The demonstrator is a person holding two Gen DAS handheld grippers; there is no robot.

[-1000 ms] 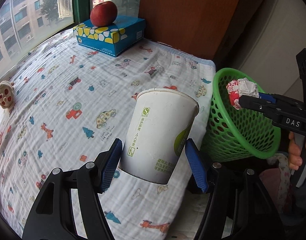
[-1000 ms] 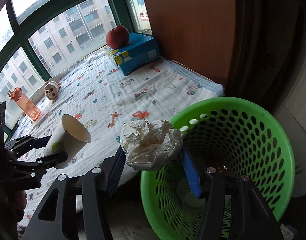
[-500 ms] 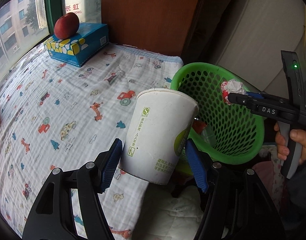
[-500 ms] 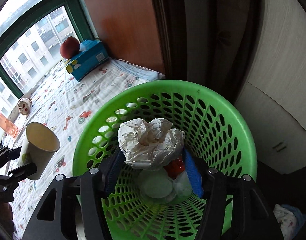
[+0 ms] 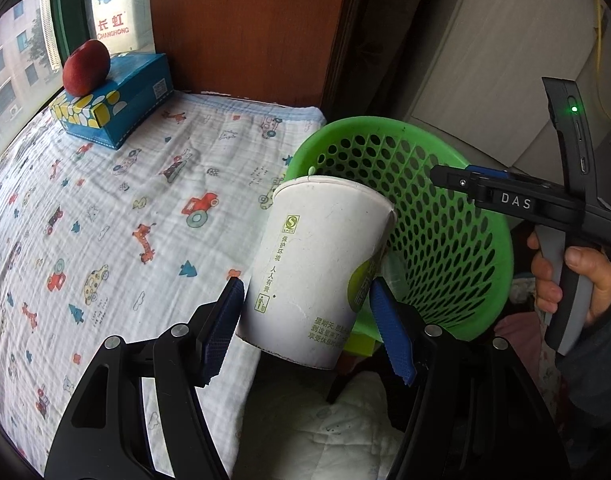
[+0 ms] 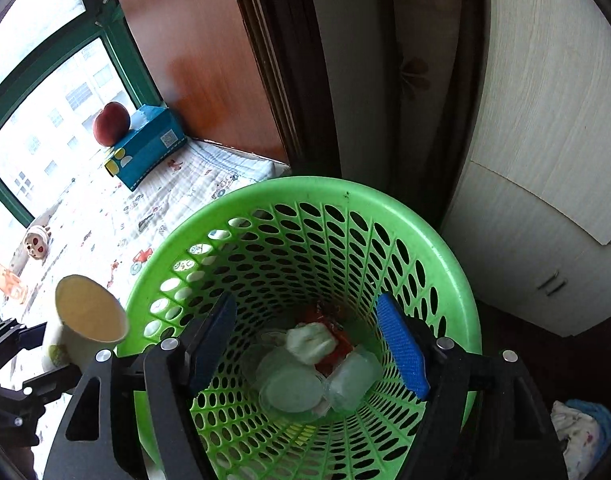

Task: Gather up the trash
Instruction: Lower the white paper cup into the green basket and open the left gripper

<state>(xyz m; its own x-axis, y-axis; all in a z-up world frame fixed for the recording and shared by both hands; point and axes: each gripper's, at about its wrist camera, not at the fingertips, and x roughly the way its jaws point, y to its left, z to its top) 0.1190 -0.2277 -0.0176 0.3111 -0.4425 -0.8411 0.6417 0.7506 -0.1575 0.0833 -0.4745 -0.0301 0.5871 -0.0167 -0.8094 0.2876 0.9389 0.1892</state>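
The right gripper [image 6: 305, 340] has just opened its jaws above the green basket [image 6: 405, 216]; nothing lies between them, and the crumpled paper [image 6: 311, 340] held a second ago now rests inside. The left gripper [image 5: 305, 320] clamps the paper cup [image 5: 317, 264] beside the rim, where the right tool blocks entry.

Right gripper [image 6: 309, 344]: jaws have just been opening; the crumpled paper ball formerly between its fingers [image 6: 401, 348] is gone from them, gap now empty over the green basket [image 6: 385, 204]. A white wad [image 6: 311, 340] lies among the litter at the basket bottom.
Paper cup [image 5: 321, 264], in left gripper [image 5: 305, 320]: carried from above the bed to the basket rim.
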